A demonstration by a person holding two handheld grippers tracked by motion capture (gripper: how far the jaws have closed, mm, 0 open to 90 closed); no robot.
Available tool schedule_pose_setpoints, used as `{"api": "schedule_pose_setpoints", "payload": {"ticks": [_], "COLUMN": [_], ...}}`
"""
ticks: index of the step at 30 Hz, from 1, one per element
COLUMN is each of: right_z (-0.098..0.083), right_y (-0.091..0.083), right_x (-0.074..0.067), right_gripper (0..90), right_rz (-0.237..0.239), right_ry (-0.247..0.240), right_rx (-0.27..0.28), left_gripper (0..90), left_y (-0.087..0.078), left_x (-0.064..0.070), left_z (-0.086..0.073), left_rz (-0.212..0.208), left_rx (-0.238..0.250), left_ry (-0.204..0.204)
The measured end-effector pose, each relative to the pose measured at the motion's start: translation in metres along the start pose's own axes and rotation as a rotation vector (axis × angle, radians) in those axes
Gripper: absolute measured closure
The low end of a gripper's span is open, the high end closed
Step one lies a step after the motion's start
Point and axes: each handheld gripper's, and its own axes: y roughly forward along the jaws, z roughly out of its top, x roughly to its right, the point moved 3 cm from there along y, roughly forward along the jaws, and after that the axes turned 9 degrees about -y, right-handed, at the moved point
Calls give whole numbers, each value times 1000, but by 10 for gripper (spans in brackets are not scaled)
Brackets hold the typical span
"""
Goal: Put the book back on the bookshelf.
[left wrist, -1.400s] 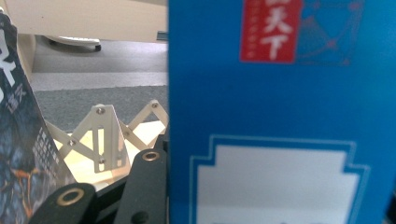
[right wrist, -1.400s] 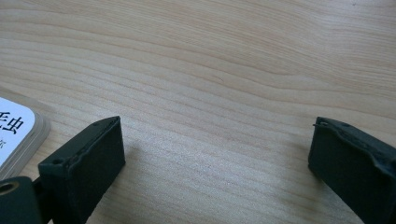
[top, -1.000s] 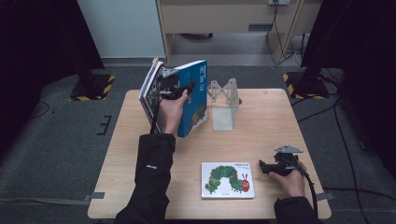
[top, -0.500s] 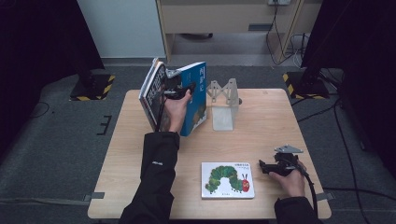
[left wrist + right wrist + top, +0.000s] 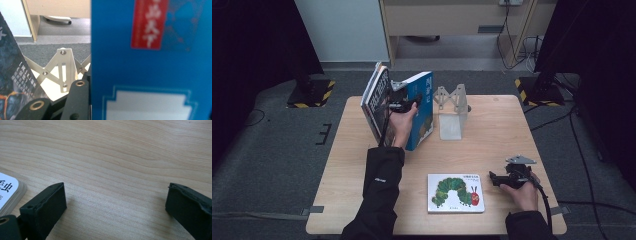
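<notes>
Blurred white characters on the blue book's [image 5: 150,65] red label [image 5: 149,23] cannot be read.

A light wooden tabletop [image 5: 492,135] stands on grey carpet floor [image 5: 277,165]. Near its front edge, right of the middle, a caterpillar picture book [image 5: 456,193] lies flat, cover up. Toward the far edge, around the middle, a pale metal book stand [image 5: 452,112] rests upright. Left of it a blue book [image 5: 422,112] and a dark book [image 5: 376,102] stand tilted; whether they touch the wood cannot be told.
</notes>
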Motion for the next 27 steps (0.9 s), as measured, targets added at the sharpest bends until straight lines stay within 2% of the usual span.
{"api": "schedule_pose_setpoints", "payload": {"ticks": [3,6,10,13,16,22,25,27], "right_z": [0,0,0,0,0,0,0,0], "right_y": [0,0,0,1,1,1,1,1], "right_x": [0,0,0,0,0,-1,-1,-1], "right_gripper": [33,32,32,31,31,30,28,27], "right_rz": [-4,-5,-5,-7,-9,-9,-7,-8], "right_ry": [1,0,-1,1,1,2,3,3], "right_rx": [1,1,1,1,3,3,3,2], "left_gripper": [595,591,592,590,590,585,586,585], "left_y": [-5,-10,-19,-26,-31,-45,-53,-58], "left_x": [2,5,7,9,10,7,5,4], "left_z": [-4,-8,-15,-21,-25,-37,-45,-50], "left_rz": [10,11,7,10,20,19,22,24], "left_rx": [-11,-15,-18,-17,-18,-13,-11,-15], "left_ry": [8,39,45,70,71,76,102,104]}}
